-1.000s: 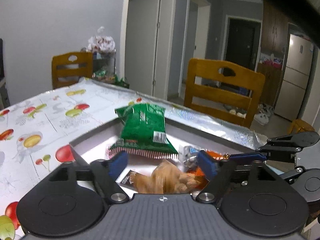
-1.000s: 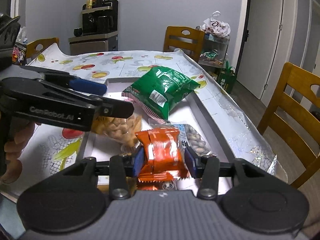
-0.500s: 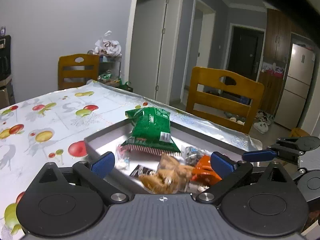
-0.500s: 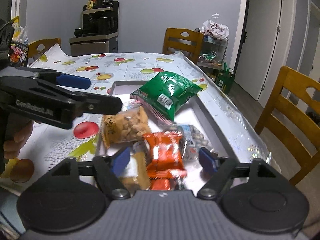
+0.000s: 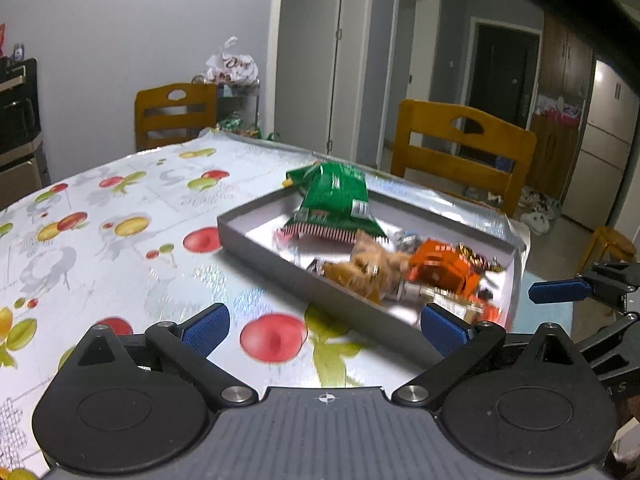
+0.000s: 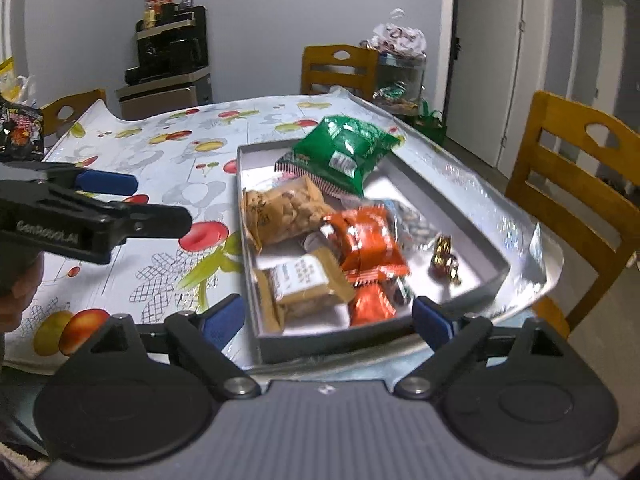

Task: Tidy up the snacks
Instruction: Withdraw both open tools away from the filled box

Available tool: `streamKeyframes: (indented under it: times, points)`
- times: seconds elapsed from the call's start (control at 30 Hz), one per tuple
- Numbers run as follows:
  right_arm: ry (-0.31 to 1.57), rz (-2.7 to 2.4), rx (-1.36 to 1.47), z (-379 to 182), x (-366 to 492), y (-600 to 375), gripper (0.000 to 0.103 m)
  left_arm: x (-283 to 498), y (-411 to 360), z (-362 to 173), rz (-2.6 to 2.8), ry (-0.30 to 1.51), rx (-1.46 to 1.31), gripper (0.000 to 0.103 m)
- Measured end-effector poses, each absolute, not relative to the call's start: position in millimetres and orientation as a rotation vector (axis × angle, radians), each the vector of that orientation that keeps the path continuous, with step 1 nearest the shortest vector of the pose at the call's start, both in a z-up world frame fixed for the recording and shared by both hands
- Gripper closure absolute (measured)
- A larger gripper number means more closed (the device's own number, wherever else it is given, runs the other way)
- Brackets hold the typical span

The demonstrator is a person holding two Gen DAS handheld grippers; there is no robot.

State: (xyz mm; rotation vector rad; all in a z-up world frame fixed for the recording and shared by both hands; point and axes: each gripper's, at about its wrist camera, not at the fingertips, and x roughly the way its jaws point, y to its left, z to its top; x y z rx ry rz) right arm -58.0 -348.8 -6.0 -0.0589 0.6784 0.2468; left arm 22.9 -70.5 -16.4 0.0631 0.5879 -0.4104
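Inside the grey tray [image 6: 472, 280] near the tabletop [image 5: 120, 248] edge now lie the orange packets [image 6: 366, 240] and the tan nut bag [image 6: 284, 210], both clamped a second ago and since let go beside the green bag [image 6: 340, 152]. Both claws have drawn back from the tray: the left claw [image 5: 320, 330] stands wide apart and empty, the right claw [image 6: 328, 320] is opening with nothing between its pads, so sorting looks nearly done. Only "GenRobot.AI" on the left claw's arm reads clearly; the packet labels are too blurred.
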Motion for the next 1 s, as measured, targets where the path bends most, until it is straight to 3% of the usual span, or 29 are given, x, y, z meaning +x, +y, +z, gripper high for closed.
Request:
streamKeyframes:
  times: [1.0]
  points:
    - [0.737,0.227,-0.082,-19,-63,-330,0.012,12,-58,-27,-0.423,0.613,0.058,0.0]
